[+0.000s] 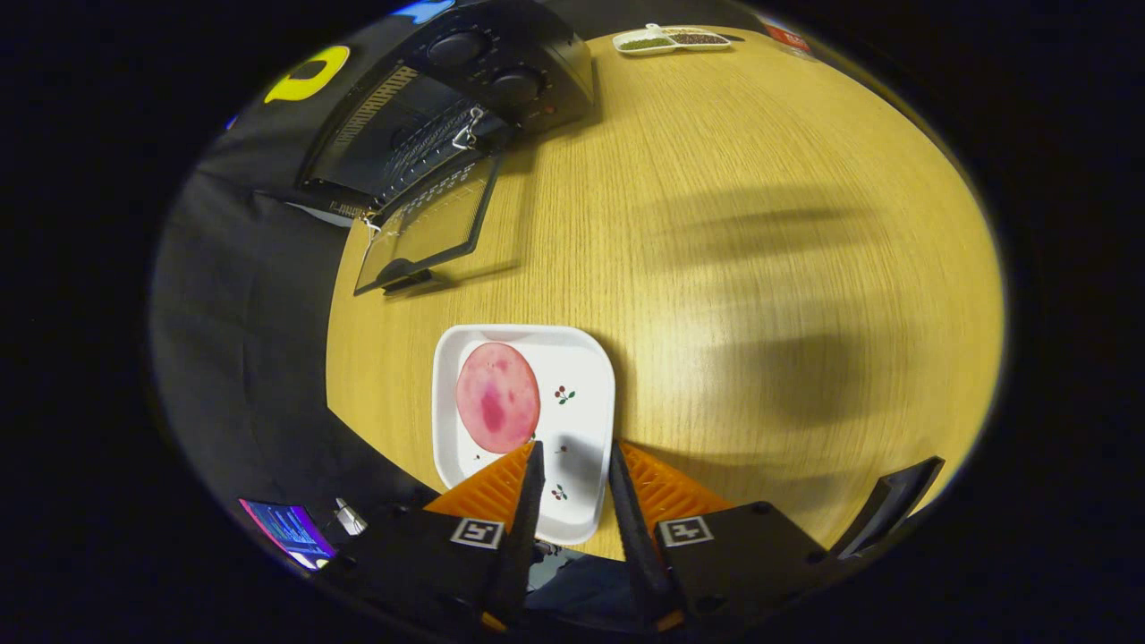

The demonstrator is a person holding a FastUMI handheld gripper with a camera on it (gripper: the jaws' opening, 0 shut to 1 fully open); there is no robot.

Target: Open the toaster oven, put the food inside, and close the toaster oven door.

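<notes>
Fingers [574, 458] of mine spread over the white plate [586, 358], empty; ham slice [497, 397] at eleven o'clock lies flat and may slip from my pinch.

tool [574, 447] fingers apart | divided dish [671, 39] contents too small | screen [288, 529] cut off

Pink round food slice [497, 397] with darker red blotches, on white plate [586, 358] with small cherry sprigs; beyond plate, black toaster oven [465, 98]; table [760, 224] yellow woodgrain
</notes>
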